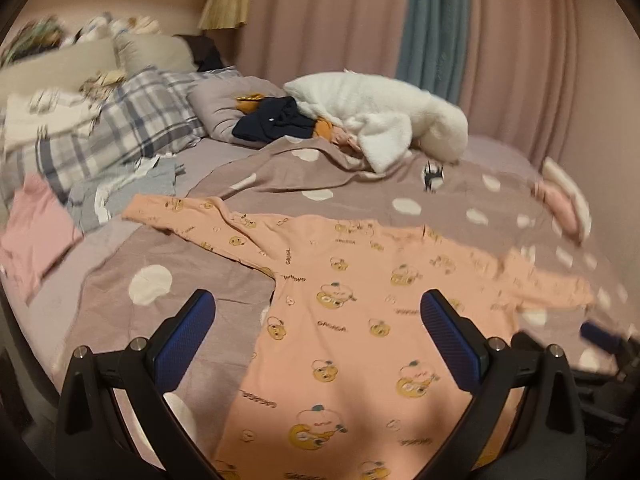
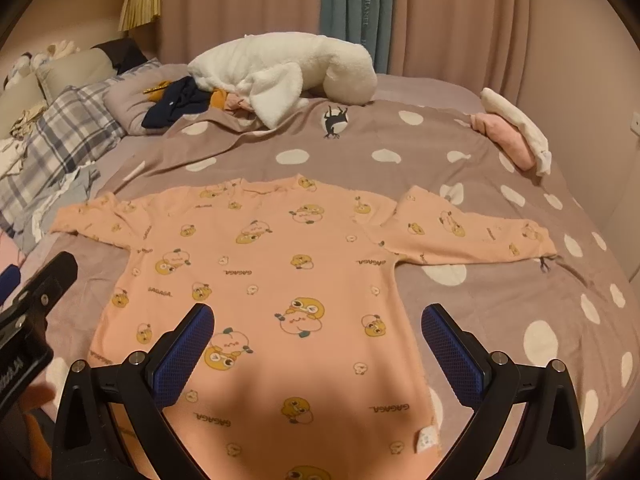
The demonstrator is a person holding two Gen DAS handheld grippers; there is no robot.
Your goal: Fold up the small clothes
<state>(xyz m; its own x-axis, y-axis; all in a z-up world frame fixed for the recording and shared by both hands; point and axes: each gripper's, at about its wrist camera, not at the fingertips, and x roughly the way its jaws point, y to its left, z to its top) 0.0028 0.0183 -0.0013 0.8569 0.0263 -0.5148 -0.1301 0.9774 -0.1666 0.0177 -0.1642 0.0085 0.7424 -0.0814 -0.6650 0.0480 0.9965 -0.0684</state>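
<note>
The peach cartoon-print long-sleeved top (image 2: 280,272) is lying flat across the middle of the frame on the dotted bedspread (image 2: 500,300), sleeves out. Both the left hand-held gripper (image 1: 318,314) and right hand-held gripper (image 2: 318,326) are hovering spread, holding nothing. Judging from this, each should pinch a sleeve cuff and fold inward evenly.

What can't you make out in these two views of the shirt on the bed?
- Shirt hem: both views, cut off at the bottom edge, behind the gripper bodies.
- Shirt's right sleeve cuff: left wrist view, motion blur.
- Pillow pile: left wrist view, blurred.
- Right gripper: left wrist view, blurred at the edge.
- Small white tag: right wrist view, print too small.
</note>
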